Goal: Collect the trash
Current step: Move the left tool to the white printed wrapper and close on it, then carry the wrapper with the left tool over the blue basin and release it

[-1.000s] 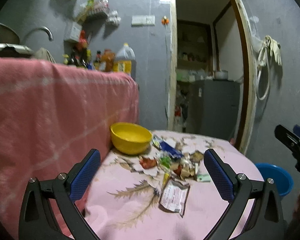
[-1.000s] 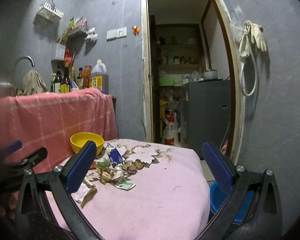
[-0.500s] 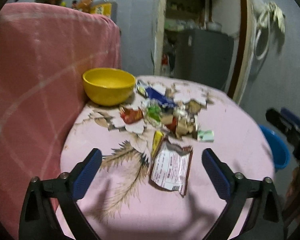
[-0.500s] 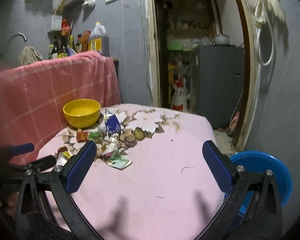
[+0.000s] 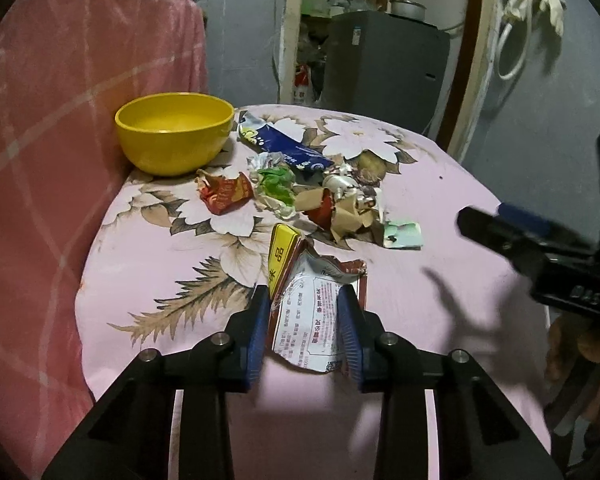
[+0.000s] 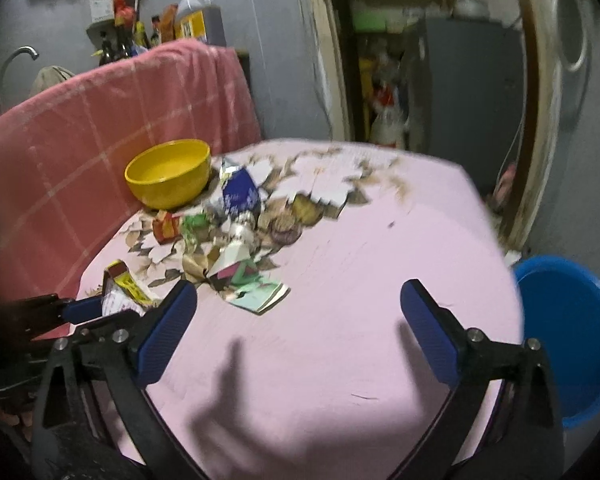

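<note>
1. Ahead and to the left of our left gripper [image 5: 304, 320] stands a round yellow bowl [image 5: 175, 136] of smooth plastic; we see nothing lying inside it
2. To the right of our right gripper [image 6: 298, 334], below the table's edge, sits a blue basin [image 6: 572, 320], smooth and round; what shows of its inside looks bare
3. Our left fingers have just been closing, and the flat white wrapper [image 5: 314, 320] with printed text and a red border lies between the blue ribbed pads [image 5: 350, 332]; it appears pinched at both sides, its torn top edge curling up just past the fingertips
4. A yellow and red packet [image 5: 282, 254] leans against the wrapper's left edge, just ahead of the left pad
5. Further ahead of the left fingers lies the heap of trash [image 5: 300, 192]: a crumpled red foil, a green scrunched piece, brown paper scraps, silvery foil, a long dark blue wrapper [image 5: 288, 148] nearest the bowl, and a flat pale green card [image 5: 402, 236] at the right end
6. Our right fingers stand wide apart above bare cloth, holding nothing; the trash heap is ahead and to their left
7. Everything rests on a soft pink tablecloth [image 6: 380, 280] printed with pale flowers and brown leaves
</note>
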